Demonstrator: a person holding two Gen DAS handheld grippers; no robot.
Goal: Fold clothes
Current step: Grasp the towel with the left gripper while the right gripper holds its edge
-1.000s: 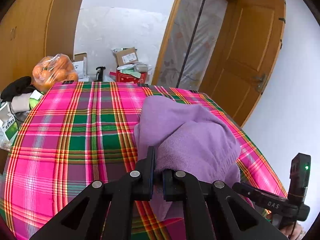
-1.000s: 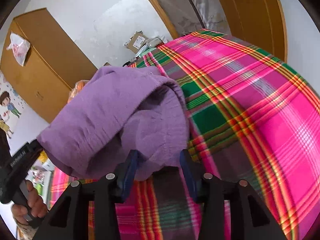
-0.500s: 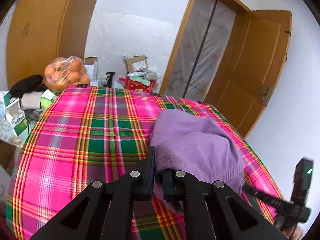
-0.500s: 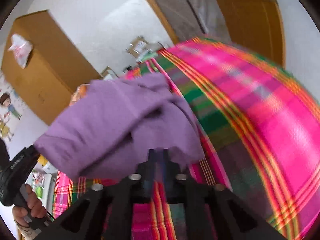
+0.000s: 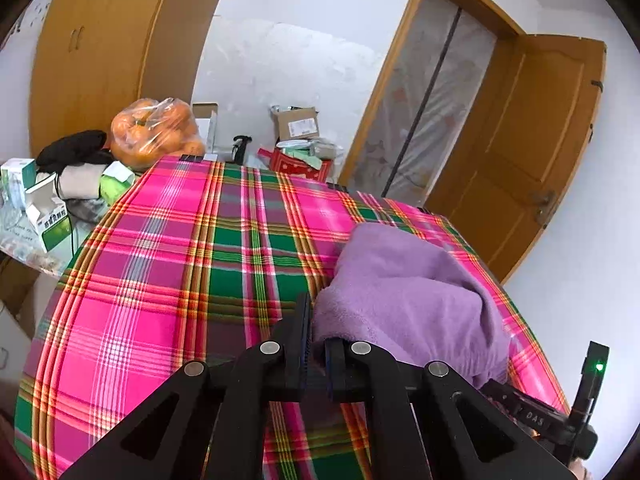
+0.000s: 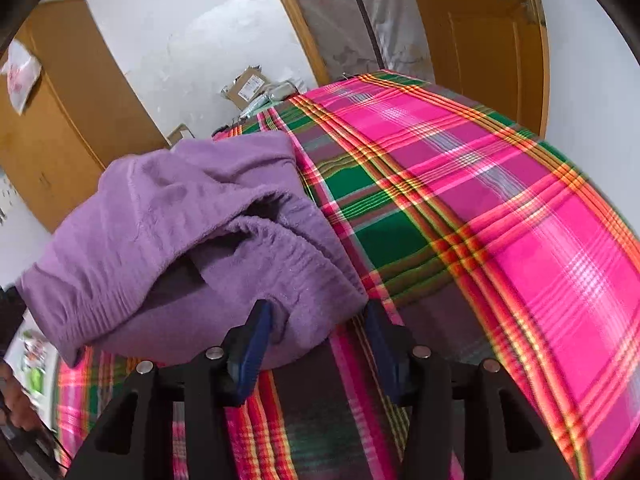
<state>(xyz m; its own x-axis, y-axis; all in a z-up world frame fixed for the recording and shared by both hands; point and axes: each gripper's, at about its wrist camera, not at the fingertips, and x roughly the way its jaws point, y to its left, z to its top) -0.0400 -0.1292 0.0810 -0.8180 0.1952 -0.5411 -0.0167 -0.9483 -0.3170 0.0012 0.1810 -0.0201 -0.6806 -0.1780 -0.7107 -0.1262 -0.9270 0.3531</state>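
A purple fleece garment (image 5: pixel 408 288) with an elastic waistband is bunched on the right side of the pink and green plaid tablecloth (image 5: pixel 160 280). My left gripper (image 5: pixel 316 320) is shut on the garment's near left edge and holds it slightly off the cloth. In the right wrist view the garment (image 6: pixel 160 216) droops from the left, and its waistband end hangs between the spread fingers of my right gripper (image 6: pixel 318 320), which is open. The plaid cloth (image 6: pixel 500 200) stretches away to the right. The right gripper's body (image 5: pixel 560 420) shows at the lower right of the left wrist view.
A bag of oranges (image 5: pixel 154 132), a black cloth (image 5: pixel 72 150) and small boxes (image 5: pixel 44 216) crowd the far left beside the table. Cardboard boxes (image 5: pixel 298 124) stand behind the far edge. A wooden door (image 5: pixel 532 160) stands open at the right, and a wardrobe (image 5: pixel 92 60) at the left.
The right gripper was open a second ago, closed half a second ago, and now stands open again. The left gripper pulled back and up with the garment, bringing more of the table into view.
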